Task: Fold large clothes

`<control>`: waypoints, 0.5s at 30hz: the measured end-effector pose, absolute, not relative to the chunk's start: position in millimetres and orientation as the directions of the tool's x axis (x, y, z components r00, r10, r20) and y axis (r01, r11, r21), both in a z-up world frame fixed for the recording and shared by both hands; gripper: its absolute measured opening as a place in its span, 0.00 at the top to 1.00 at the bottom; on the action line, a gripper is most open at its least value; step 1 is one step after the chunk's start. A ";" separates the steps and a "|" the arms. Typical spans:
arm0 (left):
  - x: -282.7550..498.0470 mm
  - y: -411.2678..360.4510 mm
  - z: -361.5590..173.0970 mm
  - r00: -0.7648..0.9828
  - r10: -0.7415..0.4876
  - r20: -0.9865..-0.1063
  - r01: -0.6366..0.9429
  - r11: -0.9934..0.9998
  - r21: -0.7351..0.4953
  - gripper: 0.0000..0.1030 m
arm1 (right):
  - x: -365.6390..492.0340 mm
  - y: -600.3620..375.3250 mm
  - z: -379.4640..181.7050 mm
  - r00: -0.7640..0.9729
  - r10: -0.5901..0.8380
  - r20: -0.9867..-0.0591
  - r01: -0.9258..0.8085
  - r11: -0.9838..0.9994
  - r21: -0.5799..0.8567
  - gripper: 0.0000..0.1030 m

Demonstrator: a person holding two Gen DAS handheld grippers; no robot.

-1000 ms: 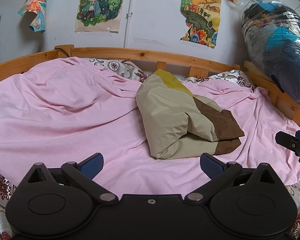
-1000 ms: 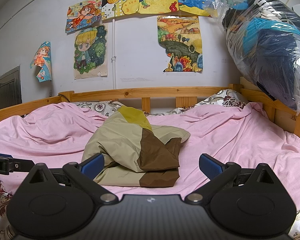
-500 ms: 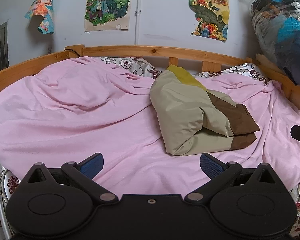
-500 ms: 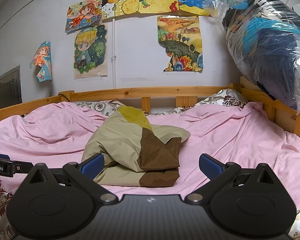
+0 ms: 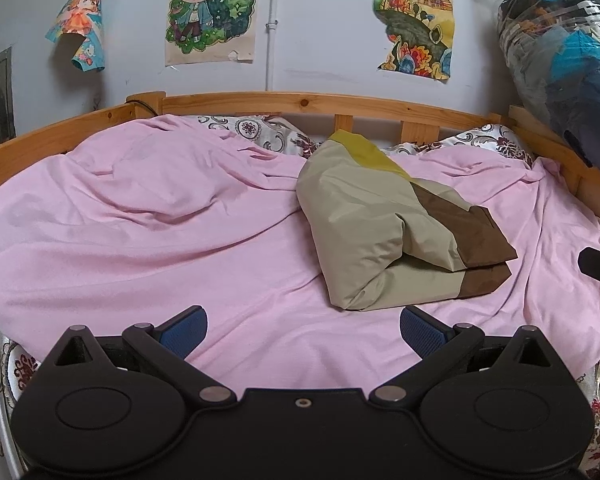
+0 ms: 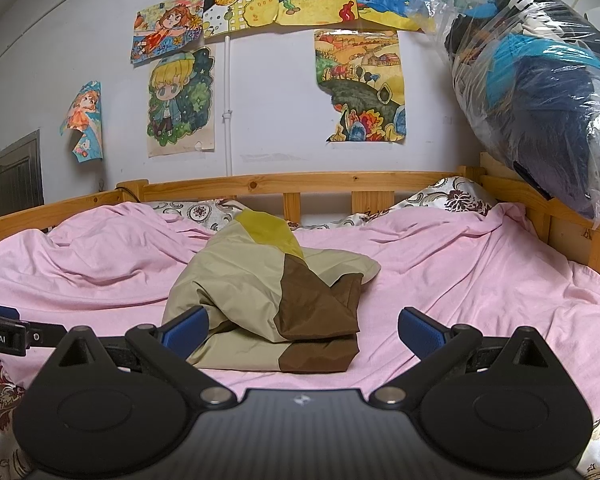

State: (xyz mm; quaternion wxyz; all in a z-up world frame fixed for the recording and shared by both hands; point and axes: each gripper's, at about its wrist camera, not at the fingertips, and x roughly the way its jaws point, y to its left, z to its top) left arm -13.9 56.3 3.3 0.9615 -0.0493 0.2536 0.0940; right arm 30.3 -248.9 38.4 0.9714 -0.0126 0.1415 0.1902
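Your folded garment (image 5: 384, 232), khaki with brown and yellow panels, lies on the rumpled pink sheet (image 5: 160, 240) covering the bed, near its middle. A wooden bed rail (image 6: 300, 182) runs behind it, under a white wall hung with drawings (image 6: 358, 84). A plastic bag of clothes (image 6: 536, 92) hangs at the right. Your left tongs (image 5: 302, 330) and right tongs (image 6: 302, 330) are both spread, holding nothing.
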 end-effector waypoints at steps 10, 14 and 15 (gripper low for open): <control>-13.8 55.3 3.4 0.853 0.156 -0.498 -0.206 0.977 -0.047 0.01 | 29.9 -248.7 38.4 0.888 0.366 -0.280 -0.373 0.927 0.029 0.00; -13.7 55.5 3.3 0.853 0.156 -0.498 -0.206 0.977 -0.047 0.01 | 29.9 -248.5 38.5 0.887 0.365 -0.281 -0.373 0.927 0.029 0.00; -13.8 55.4 3.3 0.853 0.155 -0.499 -0.206 0.978 -0.047 0.01 | 30.2 -248.3 38.8 0.887 0.365 -0.281 -0.373 0.928 0.029 0.00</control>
